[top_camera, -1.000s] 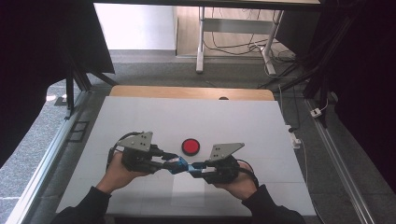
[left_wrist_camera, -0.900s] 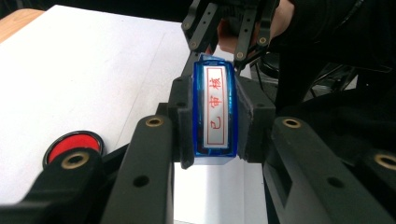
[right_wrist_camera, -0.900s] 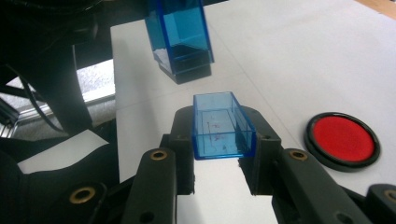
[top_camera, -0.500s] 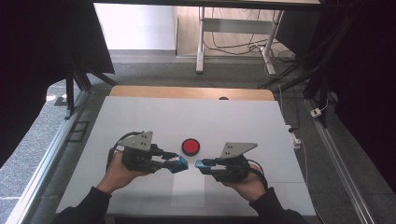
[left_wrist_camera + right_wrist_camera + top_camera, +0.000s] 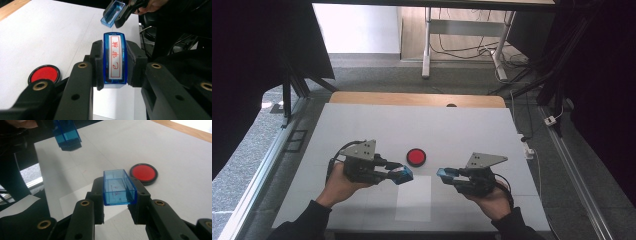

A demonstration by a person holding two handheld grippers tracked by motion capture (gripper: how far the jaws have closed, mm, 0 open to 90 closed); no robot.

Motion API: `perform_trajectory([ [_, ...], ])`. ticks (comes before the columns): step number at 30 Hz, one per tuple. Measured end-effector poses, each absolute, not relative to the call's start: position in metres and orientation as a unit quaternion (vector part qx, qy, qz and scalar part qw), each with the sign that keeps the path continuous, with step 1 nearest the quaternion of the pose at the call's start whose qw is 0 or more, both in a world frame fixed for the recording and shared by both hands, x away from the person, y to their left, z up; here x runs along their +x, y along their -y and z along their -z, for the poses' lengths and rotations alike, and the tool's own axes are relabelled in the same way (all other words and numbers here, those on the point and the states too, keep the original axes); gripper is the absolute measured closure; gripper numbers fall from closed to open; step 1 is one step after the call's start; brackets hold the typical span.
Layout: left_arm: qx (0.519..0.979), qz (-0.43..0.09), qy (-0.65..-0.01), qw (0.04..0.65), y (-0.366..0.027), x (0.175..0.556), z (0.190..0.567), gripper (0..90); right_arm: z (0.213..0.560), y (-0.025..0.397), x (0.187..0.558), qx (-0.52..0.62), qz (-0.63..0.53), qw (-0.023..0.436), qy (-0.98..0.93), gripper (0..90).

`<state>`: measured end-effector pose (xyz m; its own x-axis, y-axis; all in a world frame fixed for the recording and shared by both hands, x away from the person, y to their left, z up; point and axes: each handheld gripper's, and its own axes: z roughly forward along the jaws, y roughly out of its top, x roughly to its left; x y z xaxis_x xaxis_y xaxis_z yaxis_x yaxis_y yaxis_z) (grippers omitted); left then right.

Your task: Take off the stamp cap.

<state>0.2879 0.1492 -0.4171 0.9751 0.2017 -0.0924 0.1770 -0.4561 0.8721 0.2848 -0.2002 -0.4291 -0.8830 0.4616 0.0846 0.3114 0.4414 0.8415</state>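
A blue stamp (image 5: 114,58) with a white label and red characters is clamped between my left gripper's (image 5: 400,175) jaws. Its clear blue cap (image 5: 118,187) sits in my right gripper (image 5: 445,174), open side up. In the high view the stamp (image 5: 403,174) and the cap (image 5: 442,172) face each other a short gap apart, above the near middle of the table. The left gripper view has the cap (image 5: 112,13) ahead, and the right gripper view has the stamp (image 5: 67,134) at the upper left.
A round red ink pad (image 5: 416,156) with a black rim lies on the white table (image 5: 452,130) just beyond the gap between the grippers. A white sheet of paper (image 5: 413,198) lies flat below them near the front edge.
My right gripper has drawn to the right with the cap, off the stamp. The gap between cap and stamp has widened. The left gripper has barely moved.
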Motion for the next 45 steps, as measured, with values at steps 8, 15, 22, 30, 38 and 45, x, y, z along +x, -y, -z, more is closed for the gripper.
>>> perform_trajectory([
  [8,0.854,-0.008,-0.122,0.506,-0.149,0.290,0.419,70.3,0.429,0.221,0.281,0.256,-0.468,0.098,-0.840,68.6],
  [15,0.855,-0.008,-0.128,0.503,-0.149,0.292,0.420,70.3,0.432,0.238,0.274,0.263,-0.464,0.113,-0.838,68.6],
  [22,0.855,-0.012,-0.140,0.499,-0.149,0.293,0.421,70.3,0.434,0.256,0.267,0.297,-0.460,0.124,-0.827,68.6],
  [30,0.855,-0.016,-0.143,0.497,-0.149,0.293,0.421,70.3,0.440,0.276,0.260,0.333,-0.446,0.143,-0.819,68.6],
  [38,0.856,-0.018,-0.146,0.496,-0.147,0.293,0.421,70.3,0.447,0.294,0.252,0.347,-0.441,0.146,-0.815,68.6],
  [45,0.855,-0.021,-0.152,0.495,-0.147,0.294,0.420,70.3,0.452,0.304,0.249,0.372,-0.437,0.141,-0.807,68.6],
])
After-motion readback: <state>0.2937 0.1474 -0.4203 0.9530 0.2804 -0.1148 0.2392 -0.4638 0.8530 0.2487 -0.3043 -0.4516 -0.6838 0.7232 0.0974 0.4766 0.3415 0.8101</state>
